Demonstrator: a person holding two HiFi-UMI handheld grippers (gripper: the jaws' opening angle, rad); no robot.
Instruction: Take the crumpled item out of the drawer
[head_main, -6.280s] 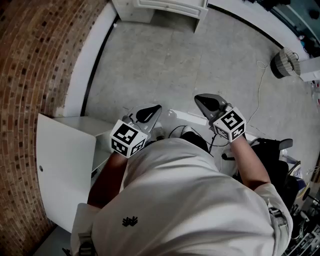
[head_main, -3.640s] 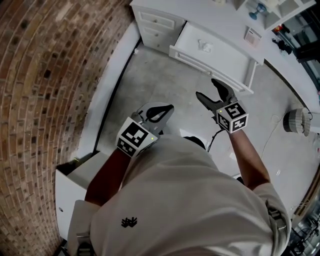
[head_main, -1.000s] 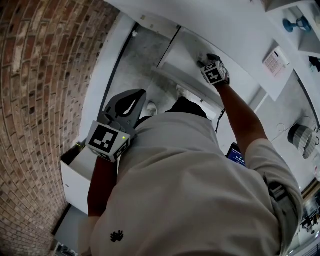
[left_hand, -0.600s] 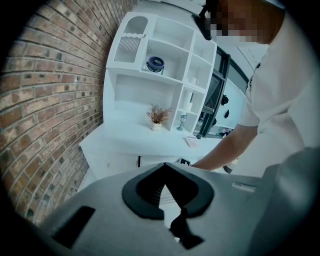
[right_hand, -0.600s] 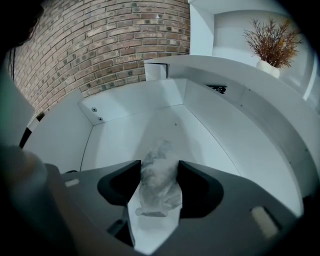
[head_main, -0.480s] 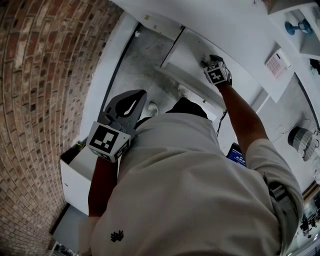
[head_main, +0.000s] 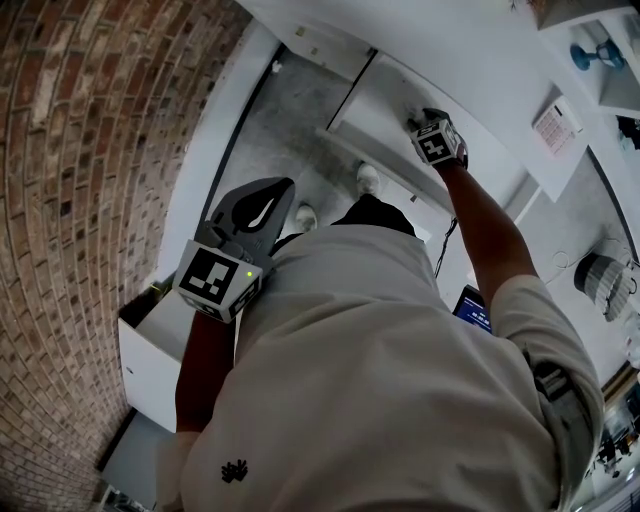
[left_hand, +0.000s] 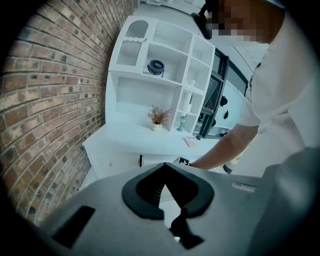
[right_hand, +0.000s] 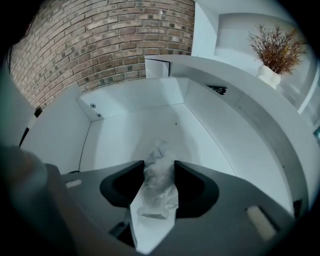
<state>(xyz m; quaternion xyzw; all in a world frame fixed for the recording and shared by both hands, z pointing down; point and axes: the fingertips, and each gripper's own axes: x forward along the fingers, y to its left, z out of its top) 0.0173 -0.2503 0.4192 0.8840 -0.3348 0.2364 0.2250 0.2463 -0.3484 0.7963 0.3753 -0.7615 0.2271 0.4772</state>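
the crumpled item (right_hand: 157, 181) is a pale, whitish wad of thin, wrinkled sheet, paper or plastic film, i cannot tell which. it is creased into soft folds, narrow at its far end and flaring out flatter towards the camera. it lies inside the drawer (right_hand: 131, 131), a smooth matt white box with plain flat walls, two small screw heads in its far left corner and a bare floor around the wad.

the right gripper (right_hand: 159, 168) reaches down into that drawer. its dark grey, matt, rounded jaws are closing with the wad between them, roughly halfway in. each tip touches one side of the wad, so the sheet fills the whole gap. its far end pokes out just beyond the tips and the rest trails back between the jaws.

the left gripper (left_hand: 164, 165) is held back by the person's side, well apart from the drawer. its jaw tips meet, leaving only the curved loop behind them, and there is nothing in it.

a rough red-brown brick wall (right_hand: 110, 40) rises behind the drawer. a dried, spiky plant (right_hand: 276, 45) in a small white vase stands on the white shelf above. the floor (head_main: 290, 110) is mottled grey, like concrete.
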